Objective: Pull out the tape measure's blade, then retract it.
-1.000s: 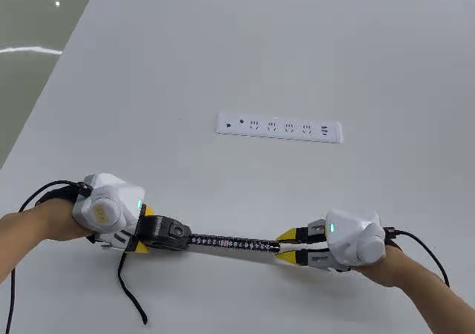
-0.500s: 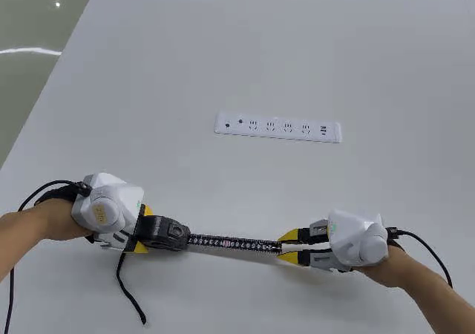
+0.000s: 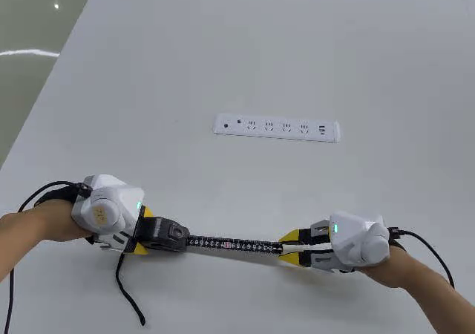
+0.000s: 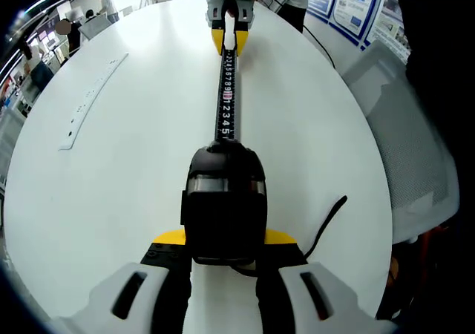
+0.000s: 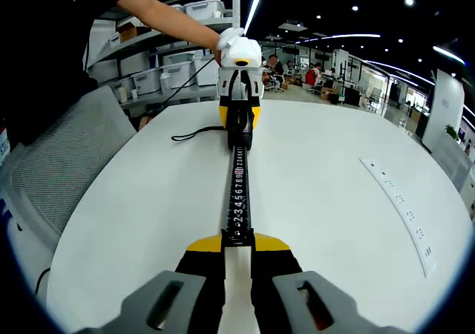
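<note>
Two claws: left claw point(image 3: 143, 235) clamped on the case point(image 3: 167, 234), right claw point(image 3: 287, 246) pinching the blade point(image 3: 234, 243) tip, drawn slightly farther from the left claw than before; pull-out likely continuing, retraction pending.

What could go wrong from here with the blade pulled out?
The right gripper pinches only the tip of the blade; a slip could snap it back into the case held by the left gripper. The loose strap by the case might snag during retraction.

Power strip point(image 3: 277, 128) sits amid broad bare tabletop point(image 3: 223, 52).
</note>
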The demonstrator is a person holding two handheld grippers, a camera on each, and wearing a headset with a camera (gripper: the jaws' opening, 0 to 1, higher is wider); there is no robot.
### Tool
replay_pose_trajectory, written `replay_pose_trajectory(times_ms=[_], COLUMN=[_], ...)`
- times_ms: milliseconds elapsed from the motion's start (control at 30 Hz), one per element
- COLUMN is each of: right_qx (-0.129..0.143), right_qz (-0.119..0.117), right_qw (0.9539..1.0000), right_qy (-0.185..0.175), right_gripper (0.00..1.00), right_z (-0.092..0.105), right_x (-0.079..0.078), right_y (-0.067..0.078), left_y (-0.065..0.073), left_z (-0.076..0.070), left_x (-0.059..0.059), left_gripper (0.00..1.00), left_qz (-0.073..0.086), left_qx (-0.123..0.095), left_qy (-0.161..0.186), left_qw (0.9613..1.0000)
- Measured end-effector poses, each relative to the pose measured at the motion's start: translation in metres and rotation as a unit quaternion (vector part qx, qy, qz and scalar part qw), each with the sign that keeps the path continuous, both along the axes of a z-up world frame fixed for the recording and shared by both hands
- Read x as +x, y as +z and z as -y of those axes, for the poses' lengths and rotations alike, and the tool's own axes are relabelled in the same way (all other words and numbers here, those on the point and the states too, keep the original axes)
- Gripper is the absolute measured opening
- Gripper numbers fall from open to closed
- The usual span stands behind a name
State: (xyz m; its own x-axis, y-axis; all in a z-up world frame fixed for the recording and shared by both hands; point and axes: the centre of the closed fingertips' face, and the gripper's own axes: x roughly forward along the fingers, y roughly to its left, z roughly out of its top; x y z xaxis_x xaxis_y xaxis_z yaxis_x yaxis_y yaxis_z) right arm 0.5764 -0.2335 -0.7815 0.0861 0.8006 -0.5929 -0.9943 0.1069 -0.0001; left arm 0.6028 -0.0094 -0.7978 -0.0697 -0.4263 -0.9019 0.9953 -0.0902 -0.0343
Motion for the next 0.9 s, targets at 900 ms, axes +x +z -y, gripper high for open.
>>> replay_pose_trajectory(times_ms=[900], right_qx=[0.003], right_qz=[-0.002], right_qw=[1.0], right_qy=[0.0], right_gripper=[0.1], right_z=[0.007], right_x=[-0.0016], right_y=[0.0036], left_y=[-0.0011], left_z=[0.0003], left_x=[-0.0007], left_gripper=[0.29], left_qz=[-0.002], left_qx=[0.002], left_qy=[0.002], left_qw=[1.0])
